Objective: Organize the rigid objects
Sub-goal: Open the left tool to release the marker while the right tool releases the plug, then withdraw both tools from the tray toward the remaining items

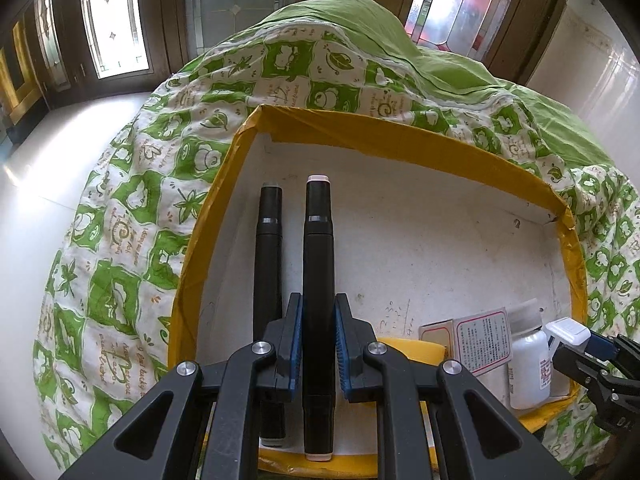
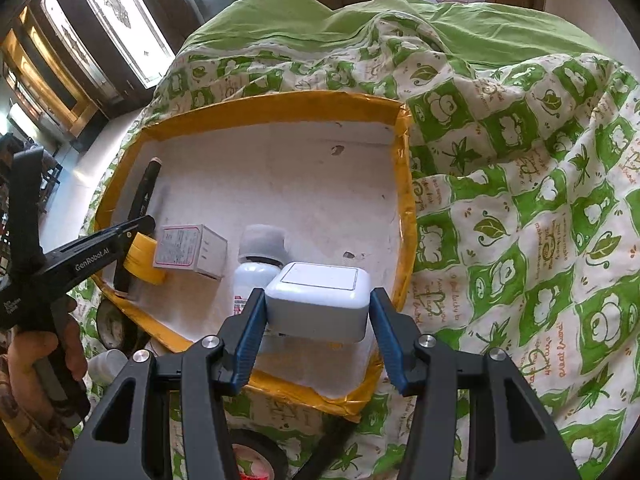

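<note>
Gripping a black marker [image 1: 318, 264], the left claw [image 1: 318, 344] holds it over the white tray [image 1: 420, 236] with the yellow rim, just beside another black marker [image 1: 269, 248]. The right claw [image 2: 316, 332] squeezes a white charger block [image 2: 320, 300] over the tray's near right side, close to a white bottle [image 2: 256, 272] and a small box [image 2: 188, 250]. The tray sits on a green bed cover [image 2: 520, 200].

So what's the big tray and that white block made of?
Tray: probably cardboard, with glossy yellow tape wrinkled along the rim and a scuffed white matte floor. White block in the right gripper: likely hard plastic, smooth and slightly shiny with rounded corners.
</note>
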`<state>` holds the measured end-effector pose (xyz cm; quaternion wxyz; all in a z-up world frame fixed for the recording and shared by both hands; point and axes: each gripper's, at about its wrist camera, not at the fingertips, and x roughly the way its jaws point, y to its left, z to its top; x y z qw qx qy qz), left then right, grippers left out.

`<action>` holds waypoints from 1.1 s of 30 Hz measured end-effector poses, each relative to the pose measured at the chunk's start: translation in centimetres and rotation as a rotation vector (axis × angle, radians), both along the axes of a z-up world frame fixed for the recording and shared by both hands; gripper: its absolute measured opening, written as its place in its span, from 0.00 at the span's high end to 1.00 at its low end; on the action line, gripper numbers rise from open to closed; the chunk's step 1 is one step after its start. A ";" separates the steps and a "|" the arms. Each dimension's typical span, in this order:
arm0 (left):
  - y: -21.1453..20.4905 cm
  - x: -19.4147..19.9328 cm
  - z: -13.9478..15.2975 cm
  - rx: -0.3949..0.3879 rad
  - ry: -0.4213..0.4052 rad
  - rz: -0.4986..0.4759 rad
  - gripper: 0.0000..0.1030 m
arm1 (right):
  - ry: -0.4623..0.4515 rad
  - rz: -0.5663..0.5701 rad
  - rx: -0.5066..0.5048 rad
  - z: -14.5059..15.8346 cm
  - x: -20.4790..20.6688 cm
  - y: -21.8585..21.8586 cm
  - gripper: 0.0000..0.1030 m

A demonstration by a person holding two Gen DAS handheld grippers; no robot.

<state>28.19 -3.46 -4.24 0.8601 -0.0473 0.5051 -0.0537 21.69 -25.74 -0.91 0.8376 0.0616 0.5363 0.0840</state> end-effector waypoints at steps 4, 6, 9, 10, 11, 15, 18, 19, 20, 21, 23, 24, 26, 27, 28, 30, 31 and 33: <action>0.0 -0.4 0.0 -0.013 0.000 0.012 0.81 | -0.005 0.005 -0.013 -0.2 0.1 0.3 0.50; 0.0 -0.6 0.2 -0.010 -0.001 0.010 0.72 | -0.007 0.006 -0.019 -0.2 0.0 0.4 0.51; 0.0 -1.5 1.0 -0.011 -0.025 0.008 0.56 | -0.013 0.000 -0.008 -0.2 0.0 0.4 0.51; 0.0 -1.8 1.3 -0.011 -0.031 0.010 0.51 | -0.017 -0.005 0.002 -0.2 0.0 0.2 0.51; 0.1 -2.1 1.7 -0.014 -0.040 0.012 0.50 | -0.020 -0.009 0.015 -0.1 -0.1 0.0 0.51; 0.9 -4.1 3.5 -0.051 -0.067 0.016 0.47 | -0.044 -0.030 0.071 0.8 -0.6 -1.0 0.50; 1.9 -7.2 4.6 -0.077 -0.088 0.016 0.42 | -0.078 -0.055 0.124 1.9 -1.3 -2.2 0.45; 2.2 -8.1 4.8 -0.075 -0.093 0.021 0.39 | -0.090 -0.068 0.139 2.3 -1.7 -2.7 0.43; 2.7 -9.6 5.0 -0.075 -0.102 0.029 0.38 | -0.098 -0.078 0.151 2.5 -2.0 -3.1 0.42; 2.9 -10.6 5.2 -0.079 -0.108 0.034 0.36 | -0.104 -0.088 0.162 2.7 -2.3 -3.4 0.42; 3.5 -13.2 5.1 -0.079 -0.118 0.051 0.35 | -0.113 -0.105 0.182 3.0 -3.2 -3.9 0.36; 3.7 -14.3 5.0 -0.077 -0.122 0.061 0.34 | -0.117 -0.110 0.184 3.1 -3.7 -4.0 0.35; 4.0 -16.2 4.4 -0.084 -0.120 0.079 0.32 | -0.131 -0.109 0.189 3.2 -4.7 -3.9 0.26; 4.2 -17.1 4.0 -0.088 -0.116 0.084 0.32 | -0.135 -0.105 0.196 3.2 -5.3 -3.6 0.25; 4.2 -17.9 3.4 -0.089 -0.105 0.090 0.32 | -0.135 -0.096 0.205 3.2 -5.9 -3.4 0.24; 4.4 -18.7 2.7 -0.104 -0.076 0.110 0.32 | -0.133 -0.076 0.211 3.2 -7.0 -2.8 0.24; 4.4 -18.8 2.6 -0.119 -0.075 0.113 0.32 | -0.130 -0.066 0.211 3.1 -7.6 -2.5 0.24; 4.3 -19.0 3.0 -0.129 -0.095 0.113 0.32 | -0.118 -0.053 0.215 2.8 -8.4 -2.3 0.24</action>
